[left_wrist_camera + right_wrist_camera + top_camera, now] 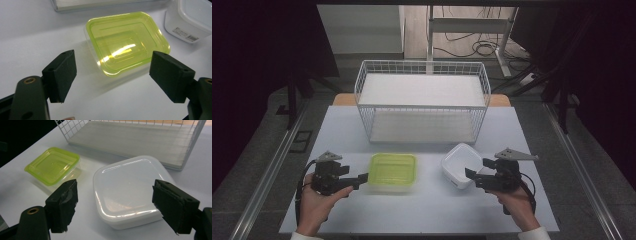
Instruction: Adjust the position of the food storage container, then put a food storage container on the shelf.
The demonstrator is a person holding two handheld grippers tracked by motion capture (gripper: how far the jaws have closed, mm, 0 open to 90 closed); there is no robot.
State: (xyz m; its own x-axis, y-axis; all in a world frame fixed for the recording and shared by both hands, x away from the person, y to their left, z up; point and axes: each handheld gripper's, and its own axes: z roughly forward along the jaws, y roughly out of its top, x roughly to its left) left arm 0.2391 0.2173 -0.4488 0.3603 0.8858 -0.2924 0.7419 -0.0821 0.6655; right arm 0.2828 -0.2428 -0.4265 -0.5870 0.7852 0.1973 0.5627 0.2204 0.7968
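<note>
White desk (422, 210) carries everything, with a wire basket (422, 100) at its far side as the landmark. Fingers (61, 75) of the left gripper (360, 178) stand spread wide, nothing between them, just left of the green container (393, 171), which sits in front of the basket. Fingers (63, 205) of the right gripper (473, 176) are also spread, one on each side of the white container (458, 165) without pressing it; this box sits in front of the basket's right corner.
</note>
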